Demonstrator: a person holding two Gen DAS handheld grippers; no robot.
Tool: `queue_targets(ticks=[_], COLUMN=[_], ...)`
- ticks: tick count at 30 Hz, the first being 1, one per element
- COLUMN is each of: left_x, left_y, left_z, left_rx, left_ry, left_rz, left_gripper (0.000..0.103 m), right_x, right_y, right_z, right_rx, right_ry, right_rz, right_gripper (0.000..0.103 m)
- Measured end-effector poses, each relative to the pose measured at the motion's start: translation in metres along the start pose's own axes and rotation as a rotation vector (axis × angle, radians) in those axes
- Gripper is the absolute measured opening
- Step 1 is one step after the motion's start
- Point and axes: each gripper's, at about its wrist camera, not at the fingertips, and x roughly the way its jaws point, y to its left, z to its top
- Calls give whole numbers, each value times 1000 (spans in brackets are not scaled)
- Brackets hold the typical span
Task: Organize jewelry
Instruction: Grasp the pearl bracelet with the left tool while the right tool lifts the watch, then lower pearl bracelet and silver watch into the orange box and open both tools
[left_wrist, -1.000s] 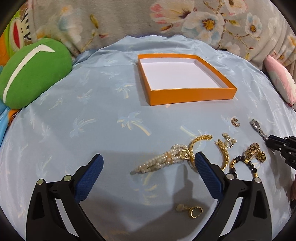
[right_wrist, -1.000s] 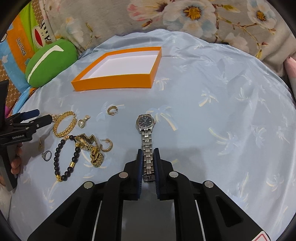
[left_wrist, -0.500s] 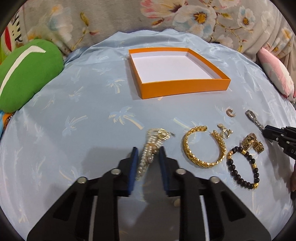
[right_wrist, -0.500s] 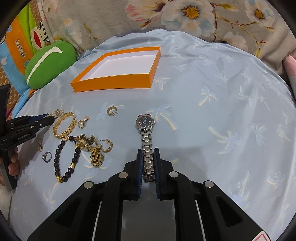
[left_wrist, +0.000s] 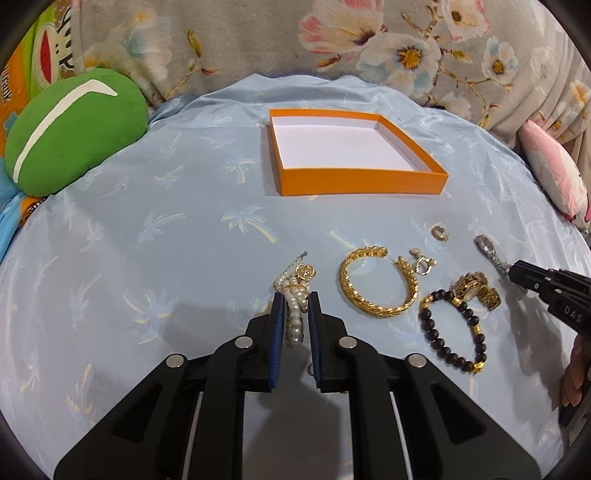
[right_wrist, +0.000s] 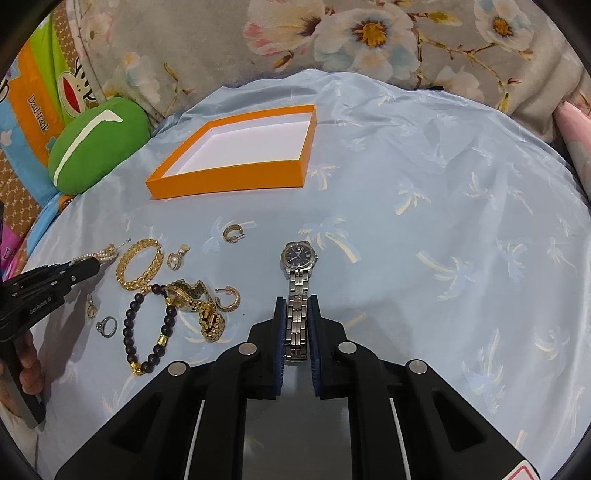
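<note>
The pearl bracelet (left_wrist: 293, 314) is pinched by the left gripper (left_wrist: 296, 306). The silver watch (right_wrist: 297, 295), pinched by the right gripper (right_wrist: 295, 310), is shown whole only in the right wrist view.

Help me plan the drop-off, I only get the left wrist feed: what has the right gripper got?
Observer: The right gripper is shut on the metal band of a silver watch, whose dark dial lies ahead of the fingertips.
Operator: Anything loose that I can't see?
Observer: Yes, a silver ring lies on the cloth just left of the black bead bracelet.
Operator: Any more?
Observer: A gold hoop earring lies right beside the gold watch, on its right.
</note>
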Motion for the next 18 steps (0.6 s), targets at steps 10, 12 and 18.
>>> queue_targets(ticks=[10,12,18], left_x=[-22,-18,11], left_y=[-11,-14,-18], left_z=[52,70,125], left_rx=[-1,5,-8], left_ry=[-84,-95,-112], left_rz=[-28,-31,-26], left_gripper=[12,12,12], right_x=[-14,-15,6], right_y=[0,2,16], right_z=[56,77,142], right_rx=[41,33,-15], right_ry=[-88,-112,-149], right_rz=[32,35,29], right_gripper=[10,10,9])
